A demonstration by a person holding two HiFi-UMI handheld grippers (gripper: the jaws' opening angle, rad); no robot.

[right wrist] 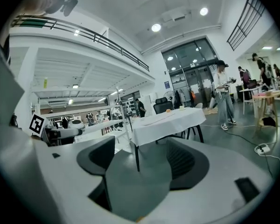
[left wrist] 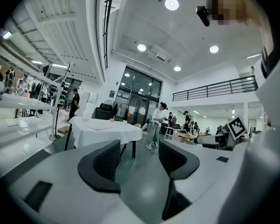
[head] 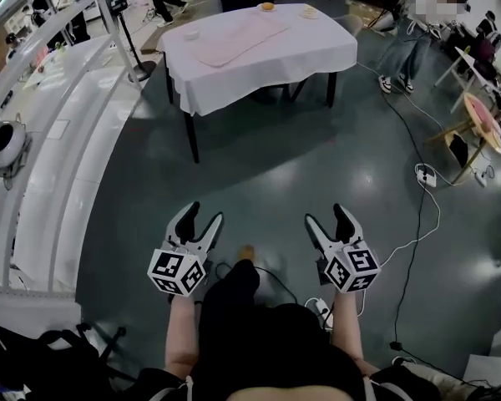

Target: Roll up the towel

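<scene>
Left gripper (head: 204,214) and right gripper (head: 325,215) are both held side by side over the dark floor (head: 301,165), jaws apart on each, nothing between them. The towel (head: 238,36) is pinkish and lies flat and unrolled on the table (head: 317,57) with the white cloth, well apart from both grippers at the far end of the head view. A few small items, too small to tell, sit near the towel's edges.
</scene>
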